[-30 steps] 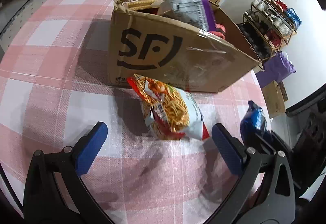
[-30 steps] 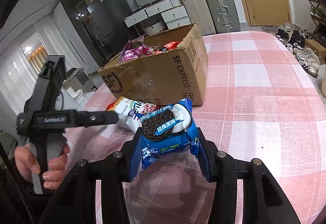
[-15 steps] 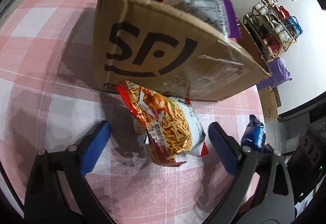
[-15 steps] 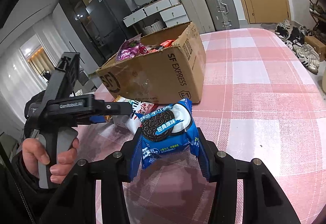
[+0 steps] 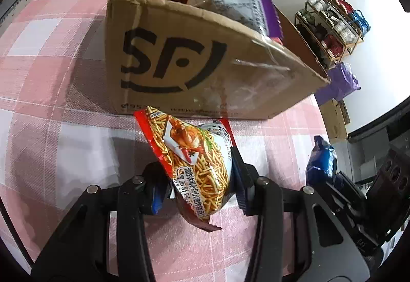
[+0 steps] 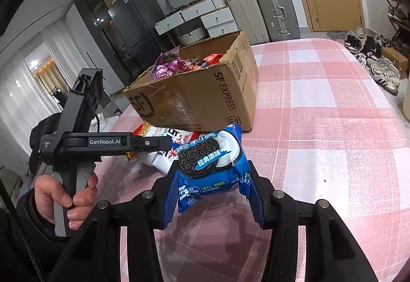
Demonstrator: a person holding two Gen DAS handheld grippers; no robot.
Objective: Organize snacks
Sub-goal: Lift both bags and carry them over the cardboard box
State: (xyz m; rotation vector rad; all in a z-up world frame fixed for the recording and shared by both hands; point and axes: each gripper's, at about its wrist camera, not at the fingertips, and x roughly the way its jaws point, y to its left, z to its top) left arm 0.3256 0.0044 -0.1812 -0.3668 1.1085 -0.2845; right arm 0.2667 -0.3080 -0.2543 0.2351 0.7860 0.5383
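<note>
Noodle snack bag [image 5: 198,164] sits clamped in the left claw [image 5: 200,179] at lower centre of the left wrist view, its jaws having just closed on it, below the cardboard box [image 5: 205,61] on the pink checked worktop [image 5: 51,107]. Right wrist view: right claw [image 6: 212,187] grips an Oreo pack [image 6: 210,166] at centre, box behind it.

Noodle-snack bag [image 5: 197,153] before the snack-filled box [image 5: 205,64] (both on the table [image 5: 51,77])

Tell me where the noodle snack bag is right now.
In the left wrist view, the noodle snack bag sits low centre, pinched in the left tongs, just in front of the cardboard box.
</note>
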